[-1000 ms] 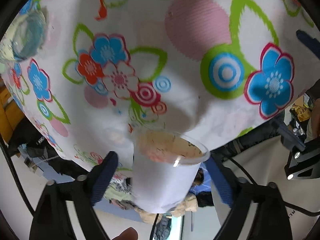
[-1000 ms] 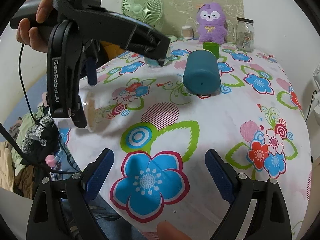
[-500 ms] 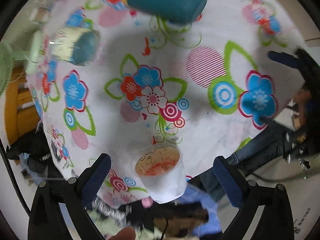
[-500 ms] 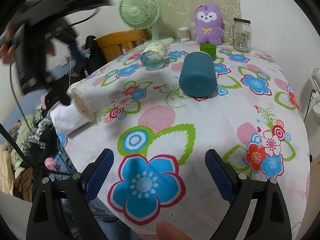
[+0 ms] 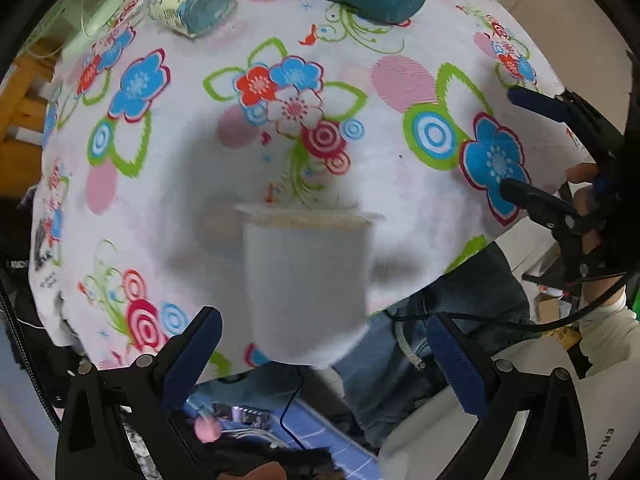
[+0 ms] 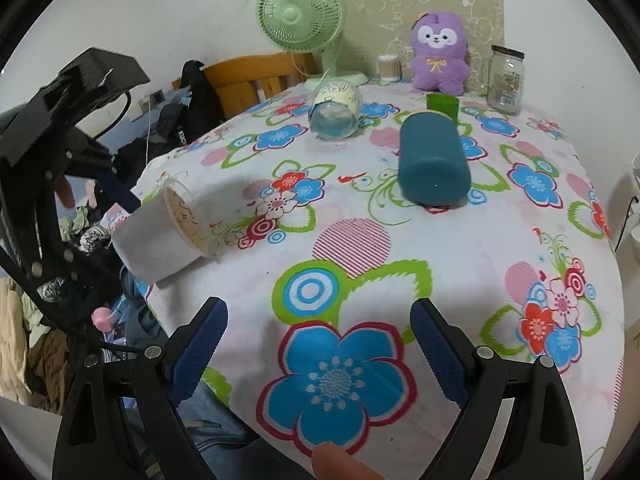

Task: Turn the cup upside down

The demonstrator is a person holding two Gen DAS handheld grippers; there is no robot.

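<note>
The left gripper is spread wide, gripping nothing; the white frosted plastic cup lies tilted on its side at the floral tablecloth's edge, between the fingers but untouched. The right gripper is likewise wide and empty. Beyond lie a teal cylinder and a pale patterned glass. A second ago the cup sat clamped in the left gripper; now it is released.

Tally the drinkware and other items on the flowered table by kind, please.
Cups lying on their sides: 3 (white cup, teal cup, clear patterned cup)
Upright green cup: 1
Glass jar: 1
Fan: 1
Plush toy: 1
Swab container: 1
Total: 8
</note>
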